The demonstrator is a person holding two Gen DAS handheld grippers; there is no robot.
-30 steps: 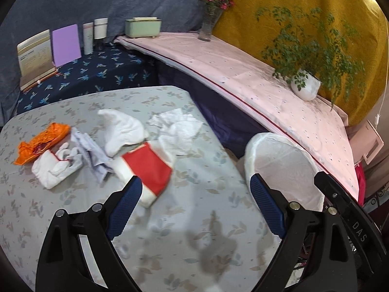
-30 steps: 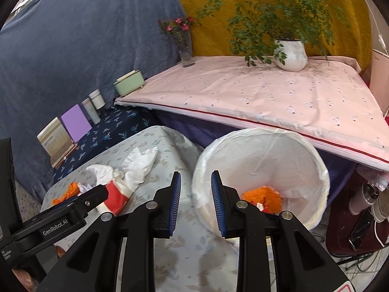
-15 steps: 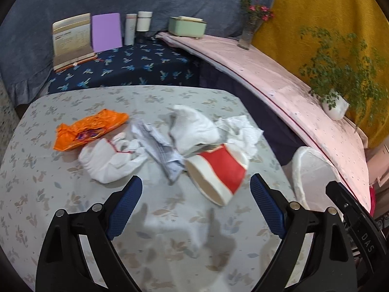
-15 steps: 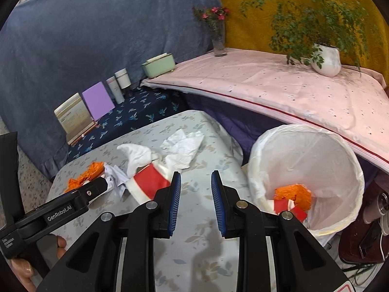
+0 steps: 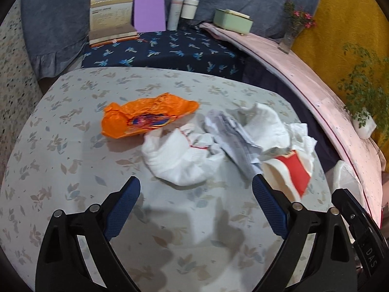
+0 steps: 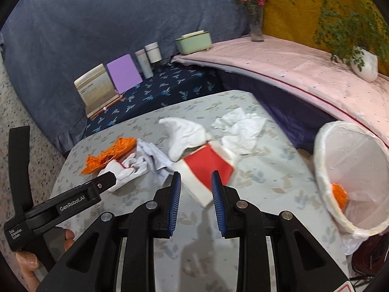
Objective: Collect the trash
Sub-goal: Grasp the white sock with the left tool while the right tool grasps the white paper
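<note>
Left tongs: spread wide, empty, lower frame over the table. Right tongs: narrow gap, nothing between, red-and-white cup just beyond. Left to collect: orange wrapper, tissues, crumpled paper. Done: one orange scrap in the bin, right of frame.

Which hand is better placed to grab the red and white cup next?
Probably the right. Its tool is lined up on the red and white cup, which lies toward the bin. The left tool, wide open, faces the white bag, with the cup off to its right.
</note>
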